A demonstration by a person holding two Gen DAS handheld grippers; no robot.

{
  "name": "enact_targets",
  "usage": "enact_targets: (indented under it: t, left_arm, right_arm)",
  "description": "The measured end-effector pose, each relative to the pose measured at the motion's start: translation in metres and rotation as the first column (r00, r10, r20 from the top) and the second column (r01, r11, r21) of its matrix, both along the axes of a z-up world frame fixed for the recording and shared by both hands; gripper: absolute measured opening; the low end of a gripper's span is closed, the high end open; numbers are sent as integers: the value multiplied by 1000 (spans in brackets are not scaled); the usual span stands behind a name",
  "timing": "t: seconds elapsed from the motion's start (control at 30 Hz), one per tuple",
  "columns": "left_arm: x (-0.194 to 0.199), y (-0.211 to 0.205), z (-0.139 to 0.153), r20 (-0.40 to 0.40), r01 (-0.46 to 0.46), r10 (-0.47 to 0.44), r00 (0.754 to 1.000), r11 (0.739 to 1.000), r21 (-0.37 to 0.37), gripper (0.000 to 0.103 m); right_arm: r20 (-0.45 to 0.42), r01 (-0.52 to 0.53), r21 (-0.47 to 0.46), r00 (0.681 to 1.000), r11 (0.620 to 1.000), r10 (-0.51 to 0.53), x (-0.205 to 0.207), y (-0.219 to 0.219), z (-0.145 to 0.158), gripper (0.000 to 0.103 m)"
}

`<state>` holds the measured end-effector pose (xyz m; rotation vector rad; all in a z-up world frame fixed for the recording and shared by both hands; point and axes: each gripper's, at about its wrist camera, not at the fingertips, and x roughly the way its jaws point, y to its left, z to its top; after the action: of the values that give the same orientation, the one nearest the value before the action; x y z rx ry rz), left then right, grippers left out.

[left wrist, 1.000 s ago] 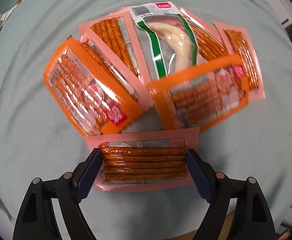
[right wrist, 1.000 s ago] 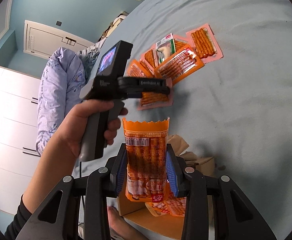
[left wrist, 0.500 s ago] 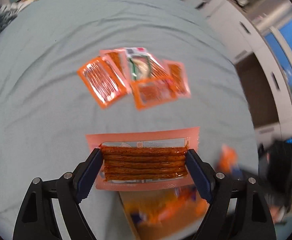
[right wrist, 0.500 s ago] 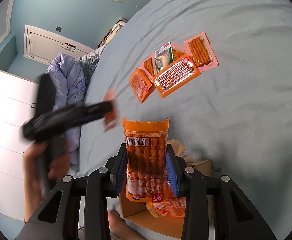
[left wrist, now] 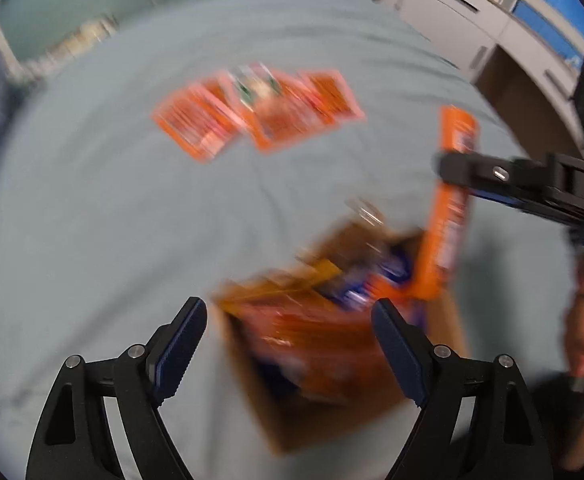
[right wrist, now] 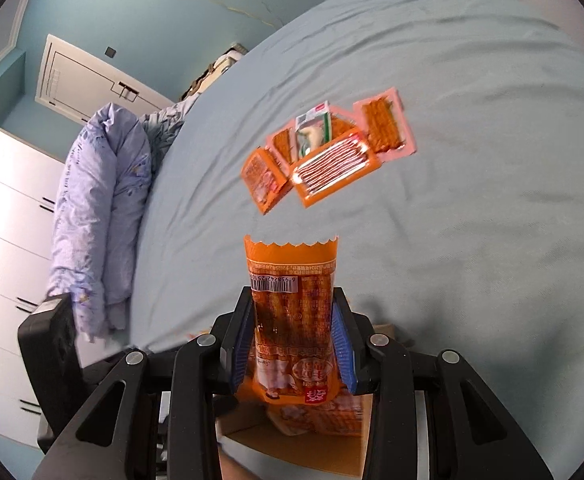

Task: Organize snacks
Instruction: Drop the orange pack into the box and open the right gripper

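Note:
My left gripper (left wrist: 288,344) is open and empty, hovering over an open cardboard box (left wrist: 332,424) that holds several snack packs; the view is blurred. My right gripper (right wrist: 292,340) is shut on an orange sausage-stick pack (right wrist: 292,308), held upright above the box (right wrist: 312,448). That pack (left wrist: 448,216) and the right gripper (left wrist: 532,188) show at the right of the left wrist view. A pile of orange and pink snack packs (right wrist: 328,156) with one green-and-white pack (right wrist: 312,132) lies farther out on the light blue bed; it also shows in the left wrist view (left wrist: 260,116).
A rolled lilac duvet (right wrist: 100,200) lies along the bed's left side. White drawers (right wrist: 4,240) and a door (right wrist: 88,80) stand beyond it. White cabinets (left wrist: 472,12) are at the far right in the left wrist view.
My left gripper swung from the pile to over the box, opened, and the pink stick pack it held is gone from its jaws. The right gripper still holds its orange pack.

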<state>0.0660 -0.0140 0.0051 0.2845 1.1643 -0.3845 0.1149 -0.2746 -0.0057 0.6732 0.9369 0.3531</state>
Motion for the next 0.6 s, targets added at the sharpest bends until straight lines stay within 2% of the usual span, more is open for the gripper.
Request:
enact_targets:
  t: [0.07,0.13,0.23,0.3,0.37,0.43,0.5,0.6]
  left_arm:
    - [0,1,7,127,-18,14,992,999,32,89]
    - [1,7,14,218,-42,38,975,999,16,91]
    - [8,22,15,268,-78,87,959,996,-43,99]
    - [13,29,13,255,-107,125,959,991,-84,99]
    - [21,34,7,207,-136,161,965,982,-131,99]
    - [26,36,4,163,-156,186,969,971,-181,99]
    - [29,37,-2,151,-178,210,966,964,-199,99]
    - [30,36,-8,151,-190,219,964,964,-185,99]
  right_arm:
    - [12,4,-40,1000,999,-4,-3,1,3,34]
    - [6,3,-55,1000,998,-3,-3,2,1,35]
    - [-16,3,-42,1000,999,-4,-2,1,0,35]
    - [-1,-15,-22,1000,1000,15,-6,1,8,35]
    - [6,-75,80,997,994,75,-6,3,11,35]
    - [-11,-146,115,989,983,148,-8,14,10,35]
    - [-30,-186,33,982,982,187,-13,30,9,37]
    - [-76,-208,-165,977,964,197,-22,59,4,39]
